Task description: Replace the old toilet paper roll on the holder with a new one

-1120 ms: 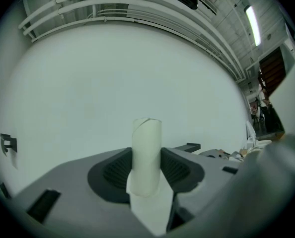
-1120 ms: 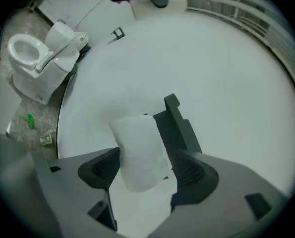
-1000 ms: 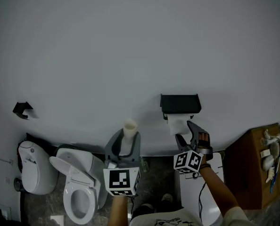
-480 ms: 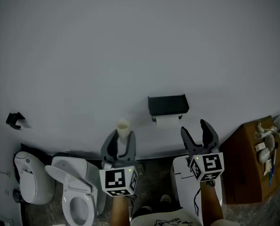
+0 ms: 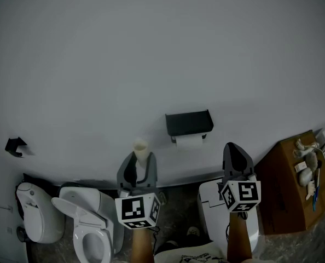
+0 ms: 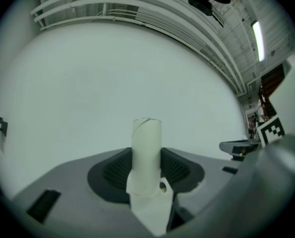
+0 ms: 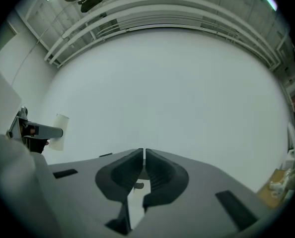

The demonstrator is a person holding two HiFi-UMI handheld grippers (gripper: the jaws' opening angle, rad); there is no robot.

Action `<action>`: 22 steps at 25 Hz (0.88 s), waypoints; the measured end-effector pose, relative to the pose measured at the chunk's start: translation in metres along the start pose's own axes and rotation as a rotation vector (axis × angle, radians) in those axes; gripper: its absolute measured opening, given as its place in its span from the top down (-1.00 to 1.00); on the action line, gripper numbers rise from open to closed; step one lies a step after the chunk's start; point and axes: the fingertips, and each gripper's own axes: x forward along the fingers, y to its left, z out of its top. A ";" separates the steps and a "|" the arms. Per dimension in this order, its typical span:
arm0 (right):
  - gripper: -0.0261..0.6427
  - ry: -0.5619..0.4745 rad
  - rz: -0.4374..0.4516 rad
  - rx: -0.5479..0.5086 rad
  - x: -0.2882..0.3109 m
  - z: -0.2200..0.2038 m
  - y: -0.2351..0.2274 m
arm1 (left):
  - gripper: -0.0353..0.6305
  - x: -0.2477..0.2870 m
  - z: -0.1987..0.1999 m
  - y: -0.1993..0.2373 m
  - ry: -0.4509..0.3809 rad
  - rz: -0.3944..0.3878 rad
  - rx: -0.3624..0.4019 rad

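Note:
A black paper holder [image 5: 189,123] is fixed to the pale wall, with a white roll [image 5: 191,141] showing under its lid. My left gripper [image 5: 140,160] points at the wall left of the holder and is shut on a nearly bare cardboard tube [image 5: 140,148], which stands upright between its jaws. In the left gripper view the tube [image 6: 146,148] fills the gap of the left gripper [image 6: 146,168], with a paper scrap hanging from it. My right gripper [image 5: 234,150] hangs below and right of the holder, apart from it. Its jaws are shut with nothing between them [image 7: 143,155].
A white toilet [image 5: 88,223] with its seat up stands at the lower left, beside a white bin [image 5: 34,210]. A white unit [image 5: 213,212] sits under my right gripper. A brown cabinet [image 5: 291,185] with small items is at the right. A black hook [image 5: 15,146] is on the wall.
My right gripper drew back from the holder's hanging paper, rolled upright, moved right and closed its jaws on nothing. The left gripper kept hold of the tube and barely moved.

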 end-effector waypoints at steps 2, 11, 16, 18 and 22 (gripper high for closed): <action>0.84 0.010 -0.009 0.004 0.000 -0.001 -0.003 | 0.34 0.001 -0.001 -0.001 0.002 -0.002 -0.003; 0.86 0.029 -0.019 0.020 -0.002 -0.001 -0.005 | 0.34 -0.001 0.000 0.000 0.006 0.000 0.004; 0.86 0.024 -0.012 0.024 -0.001 0.002 -0.003 | 0.34 -0.002 0.001 0.000 0.006 -0.001 0.007; 0.86 0.024 -0.013 0.023 -0.001 0.002 -0.003 | 0.34 -0.003 0.002 0.001 0.006 -0.002 0.008; 0.86 0.026 -0.011 0.016 -0.003 0.002 -0.002 | 0.34 -0.005 0.003 0.001 0.004 -0.001 0.010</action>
